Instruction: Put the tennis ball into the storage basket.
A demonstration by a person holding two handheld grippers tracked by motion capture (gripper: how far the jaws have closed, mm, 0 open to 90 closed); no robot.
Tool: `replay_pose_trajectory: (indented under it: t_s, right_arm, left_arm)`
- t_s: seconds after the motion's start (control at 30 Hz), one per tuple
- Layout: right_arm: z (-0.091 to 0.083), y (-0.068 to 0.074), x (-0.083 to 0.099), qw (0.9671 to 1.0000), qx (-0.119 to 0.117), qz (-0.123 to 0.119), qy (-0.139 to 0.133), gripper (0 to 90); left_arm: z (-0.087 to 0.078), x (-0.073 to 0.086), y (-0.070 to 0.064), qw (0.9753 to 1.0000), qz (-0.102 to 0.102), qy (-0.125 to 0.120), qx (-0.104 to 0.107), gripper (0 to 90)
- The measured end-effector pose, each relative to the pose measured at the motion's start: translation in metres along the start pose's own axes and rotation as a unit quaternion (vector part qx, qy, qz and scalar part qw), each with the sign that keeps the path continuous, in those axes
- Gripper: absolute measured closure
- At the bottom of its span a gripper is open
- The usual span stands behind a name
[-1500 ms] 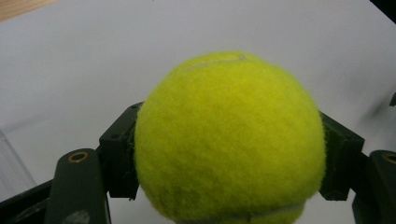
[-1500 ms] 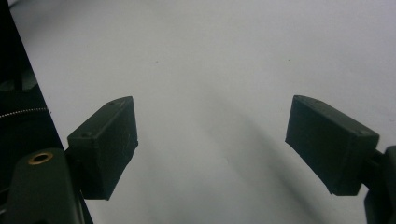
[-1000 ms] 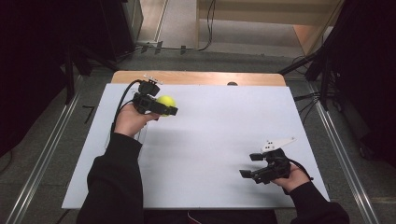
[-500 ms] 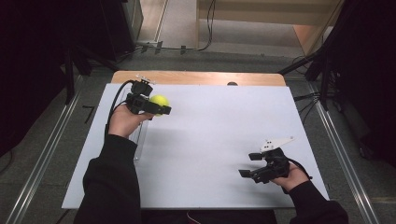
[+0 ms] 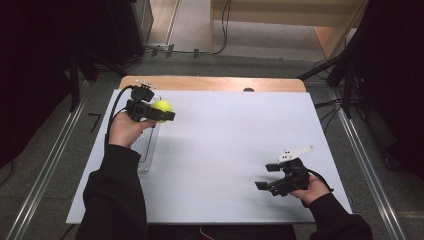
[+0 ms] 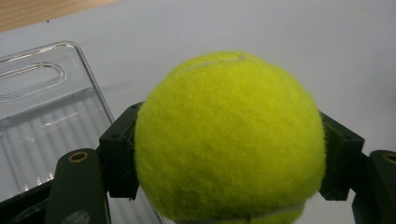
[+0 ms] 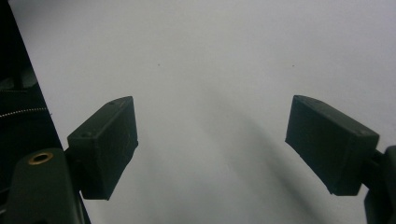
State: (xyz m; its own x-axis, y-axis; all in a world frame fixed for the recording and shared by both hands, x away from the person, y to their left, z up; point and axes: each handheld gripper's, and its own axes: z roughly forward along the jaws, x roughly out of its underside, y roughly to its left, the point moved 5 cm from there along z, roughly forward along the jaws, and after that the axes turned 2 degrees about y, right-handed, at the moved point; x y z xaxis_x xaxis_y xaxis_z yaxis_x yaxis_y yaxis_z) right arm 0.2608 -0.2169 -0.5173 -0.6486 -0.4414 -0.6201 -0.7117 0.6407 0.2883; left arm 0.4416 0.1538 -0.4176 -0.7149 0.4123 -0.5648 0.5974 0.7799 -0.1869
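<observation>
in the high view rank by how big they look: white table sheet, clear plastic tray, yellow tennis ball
1. White table sheet, by far the largest.
2. Clear plastic tray, partly hidden by the left forearm.
3. Yellow tennis ball, smallest, held in the left gripper.

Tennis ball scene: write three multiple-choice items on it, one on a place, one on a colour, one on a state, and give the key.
1. Where is the clear plastic tray?
A. on the table's left side, by the left gripper
B. at the right edge
C. on the floor

2. What colour is the tennis ball?
A. red
B. yellow-green
C. white

3. How are the right gripper's jaws?
A. shut on the ball
B. shut on the tray
C. open, with nothing between them

Key: 1 A, the high view shows the tray beside the left gripper. 2 B, the left gripper view shows yellow-green felt. 3 C, the right gripper view shows bare white table between the jaws.
</observation>
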Motion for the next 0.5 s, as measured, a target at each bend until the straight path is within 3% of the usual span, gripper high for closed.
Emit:
replay_pose_trajectory:
  t_s: [0.33, 0.5]
  right_arm:
    - [0.001, 0.0, 0.0, 1.0, 0.0, -0.001, 0.0, 14.8]
    - [0.001, 0.0, 0.0, 1.0, 0.0, -0.001, 0.001, 14.8]
  left_arm:
    - [-0.002, 0.004, 0.009, 0.9999, -0.014, -0.002, -0.01, 26.6]
    - [-0.004, 0.007, 0.018, 0.9994, -0.023, -0.002, -0.024, 26.6]
